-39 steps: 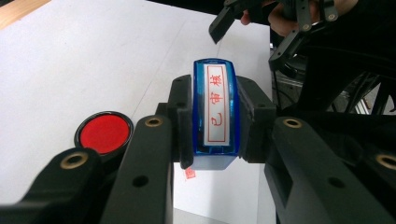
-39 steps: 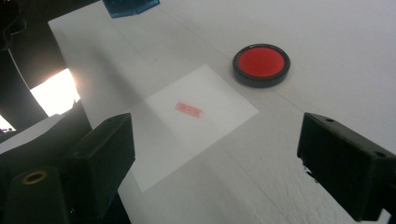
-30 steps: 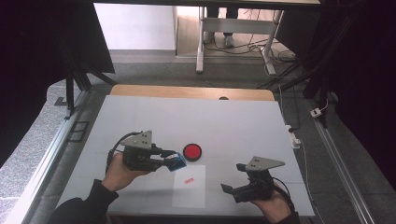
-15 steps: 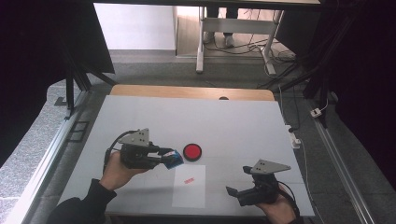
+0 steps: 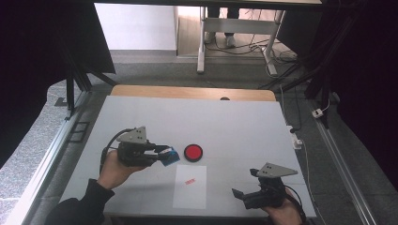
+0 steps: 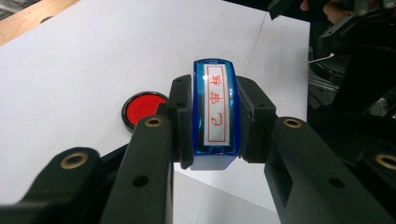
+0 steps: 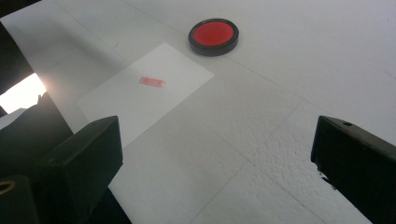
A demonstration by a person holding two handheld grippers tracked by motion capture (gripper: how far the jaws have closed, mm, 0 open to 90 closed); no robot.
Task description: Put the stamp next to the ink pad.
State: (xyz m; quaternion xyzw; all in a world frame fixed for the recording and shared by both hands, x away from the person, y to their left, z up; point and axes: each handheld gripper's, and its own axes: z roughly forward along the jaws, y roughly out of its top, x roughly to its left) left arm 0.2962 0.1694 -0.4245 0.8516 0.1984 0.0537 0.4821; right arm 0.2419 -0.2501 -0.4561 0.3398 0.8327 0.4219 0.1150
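Observation:
My left gripper [image 5: 165, 154] is shut on a blue stamp [image 6: 215, 114] whose white face bears red characters; it hovers just left of the round red ink pad [image 5: 193, 152]. In the left gripper view the ink pad [image 6: 141, 108] lies beyond the jaws at left. A white sheet of paper [image 5: 190, 186] with a small red stamp mark [image 5: 189, 181] lies in front of the pad. My right gripper [image 5: 240, 194] is low at the table's near right, jaws wide open with nothing between them. Its own view looks over the paper [image 7: 144, 93], the stamp mark [image 7: 152, 81] and the ink pad [image 7: 213, 35].
The white table [image 5: 234, 126] has a wooden strip [image 5: 187, 92] along its far edge. Metal rails run along both sides of the table. A desk frame [image 5: 234, 28] and cables stand on the floor beyond.
The right gripper has drawn back toward the near edge of the table. The left gripper holds the stamp in much the same place.

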